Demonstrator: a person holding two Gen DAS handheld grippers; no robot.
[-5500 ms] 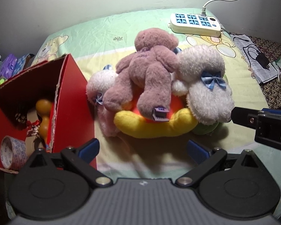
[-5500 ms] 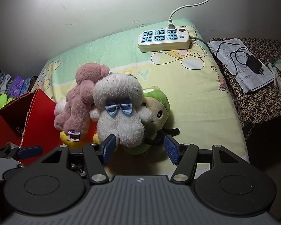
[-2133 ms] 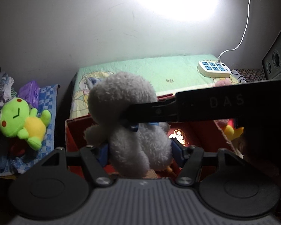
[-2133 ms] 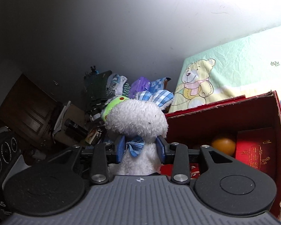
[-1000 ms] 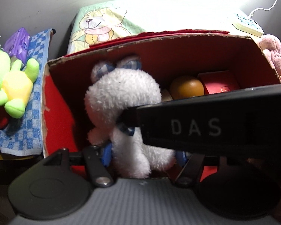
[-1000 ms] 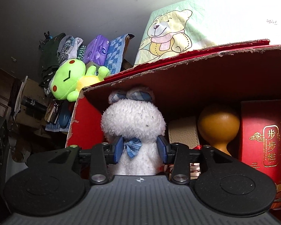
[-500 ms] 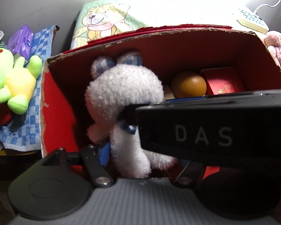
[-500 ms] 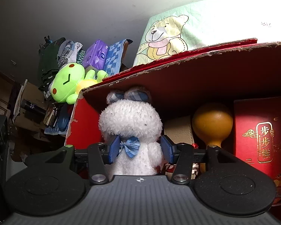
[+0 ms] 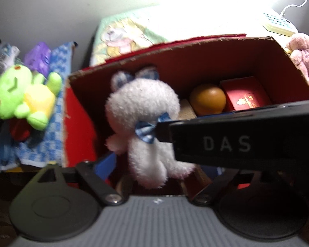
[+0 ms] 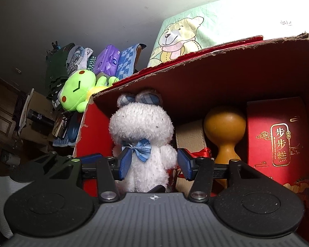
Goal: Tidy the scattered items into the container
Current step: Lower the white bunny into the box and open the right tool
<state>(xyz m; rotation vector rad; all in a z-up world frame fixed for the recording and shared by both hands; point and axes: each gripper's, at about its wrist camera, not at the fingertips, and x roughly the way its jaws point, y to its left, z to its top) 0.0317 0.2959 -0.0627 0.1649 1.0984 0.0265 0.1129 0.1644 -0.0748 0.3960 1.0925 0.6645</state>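
Note:
A white plush bunny (image 10: 142, 135) with a blue bow sits upright in the left end of the red cardboard box (image 10: 226, 76). My right gripper (image 10: 154, 164) is open, its blue pads on either side of the bunny's body with small gaps. In the left wrist view the bunny (image 9: 144, 111) stands in the box (image 9: 78, 123) between the spread fingers of my open left gripper (image 9: 160, 168). The right gripper's black body (image 9: 237, 142) crosses that view and hides the left gripper's right finger.
Inside the box are an orange gourd (image 10: 224, 127), a red gift box (image 10: 278, 140) and a beige roll (image 10: 191, 135). A green frog plush (image 10: 78, 90) lies left of the box on a blue checked cloth (image 9: 41, 144). A pink plush (image 9: 302, 53) lies to the right.
Both grippers carried the white bunny from the bed into the red box. In the last half second both grippers have opened wider and the bunny now stands free.

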